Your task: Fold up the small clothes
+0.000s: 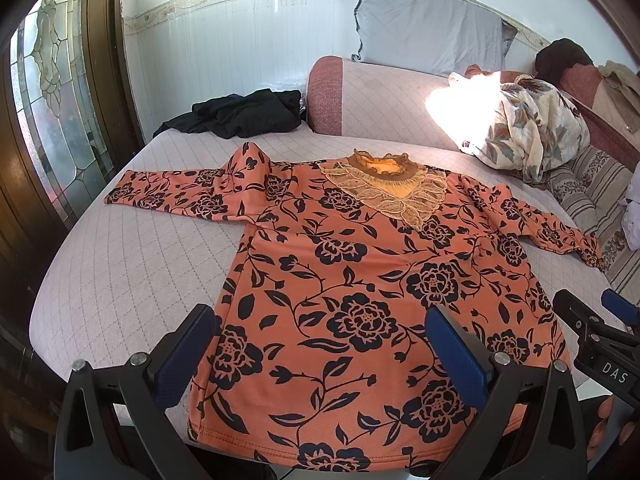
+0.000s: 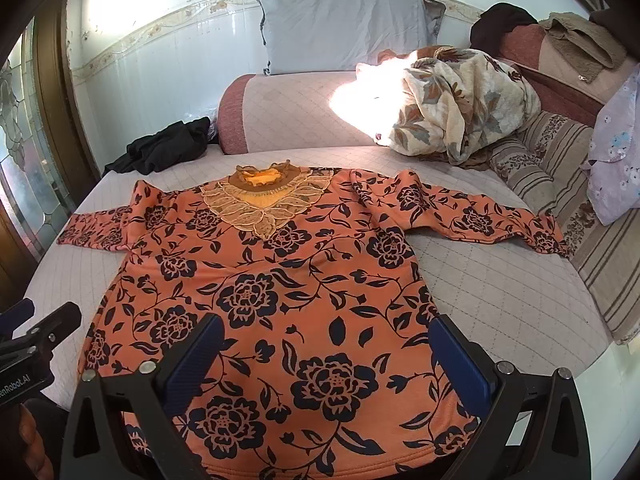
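An orange top with black flowers [image 1: 352, 280] lies flat and face up on the pale quilted bed, lace collar [image 1: 384, 184] at the far end, both sleeves spread out sideways. It also shows in the right wrist view [image 2: 288, 280]. My left gripper [image 1: 320, 344] is open and empty, held above the hem's left part. My right gripper [image 2: 328, 352] is open and empty above the hem's right part; it also shows at the right edge of the left wrist view [image 1: 600, 320]. The left gripper shows at the left edge of the right wrist view [image 2: 36, 332].
A black garment [image 1: 240, 114] lies at the far left of the bed [image 1: 120, 264]. A floral blanket [image 1: 528, 128] is heaped at the far right, next to a striped cushion [image 2: 568, 200]. A grey pillow [image 1: 428, 28] leans on the wall. A glass door [image 1: 48, 92] stands at the left.
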Motion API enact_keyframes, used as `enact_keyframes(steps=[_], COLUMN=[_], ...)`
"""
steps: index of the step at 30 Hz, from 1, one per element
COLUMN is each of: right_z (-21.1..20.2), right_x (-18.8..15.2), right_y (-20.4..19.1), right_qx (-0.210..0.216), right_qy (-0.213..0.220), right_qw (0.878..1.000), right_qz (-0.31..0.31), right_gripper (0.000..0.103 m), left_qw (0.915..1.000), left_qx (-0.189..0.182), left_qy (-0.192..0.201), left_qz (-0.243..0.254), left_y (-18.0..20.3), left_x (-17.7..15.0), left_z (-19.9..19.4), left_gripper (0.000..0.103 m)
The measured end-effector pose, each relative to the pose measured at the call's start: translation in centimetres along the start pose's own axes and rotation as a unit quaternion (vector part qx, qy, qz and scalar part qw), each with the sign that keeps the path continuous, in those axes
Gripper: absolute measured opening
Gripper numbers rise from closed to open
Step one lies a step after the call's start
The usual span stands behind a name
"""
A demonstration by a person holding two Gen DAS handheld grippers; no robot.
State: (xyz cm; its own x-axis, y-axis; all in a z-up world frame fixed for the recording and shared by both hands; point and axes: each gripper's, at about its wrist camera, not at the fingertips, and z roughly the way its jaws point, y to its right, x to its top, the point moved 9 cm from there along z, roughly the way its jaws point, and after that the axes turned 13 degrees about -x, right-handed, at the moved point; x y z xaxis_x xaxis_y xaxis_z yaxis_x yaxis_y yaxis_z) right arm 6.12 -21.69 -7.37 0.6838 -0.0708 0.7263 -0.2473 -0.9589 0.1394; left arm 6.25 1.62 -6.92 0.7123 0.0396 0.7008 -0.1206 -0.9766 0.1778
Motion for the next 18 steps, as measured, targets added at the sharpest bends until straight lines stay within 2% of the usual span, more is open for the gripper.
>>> enact_keyframes(steps=[8, 12, 15, 18], right_z=[0.3, 0.8, 2.1, 5.7], right_x=[0.0, 0.6, 1.7, 2.7], right_y=[-0.2, 1.2, 5.2, 12.2], right_qx=[0.003, 0.024, 0.054, 0.056], right_qy=[-0.002, -0.004, -0.014, -0.044], right_qw=[1.000, 0.999, 0.994, 0.978], right_qz=[0.001, 0.025, 0.097, 0.196], right_gripper=[0.103, 0.103, 0.103, 0.103], left_qw=[1.0000, 0.9999, 0.9978, 0.9907], left_qx=[0.001, 0.001, 0.005, 0.030], left_qy=[-0.001, 0.003, 0.012, 0.024], left_qz=[0.000, -0.014, -0.065, -0.130], left_y=[-0.3, -2.1, -6.1, -12.1], left_x=[0.0, 0.4, 1.2, 1.8], left_z=[0.2, 0.5, 0.9, 1.6], left_gripper=[0.103, 0.103, 0.103, 0.103])
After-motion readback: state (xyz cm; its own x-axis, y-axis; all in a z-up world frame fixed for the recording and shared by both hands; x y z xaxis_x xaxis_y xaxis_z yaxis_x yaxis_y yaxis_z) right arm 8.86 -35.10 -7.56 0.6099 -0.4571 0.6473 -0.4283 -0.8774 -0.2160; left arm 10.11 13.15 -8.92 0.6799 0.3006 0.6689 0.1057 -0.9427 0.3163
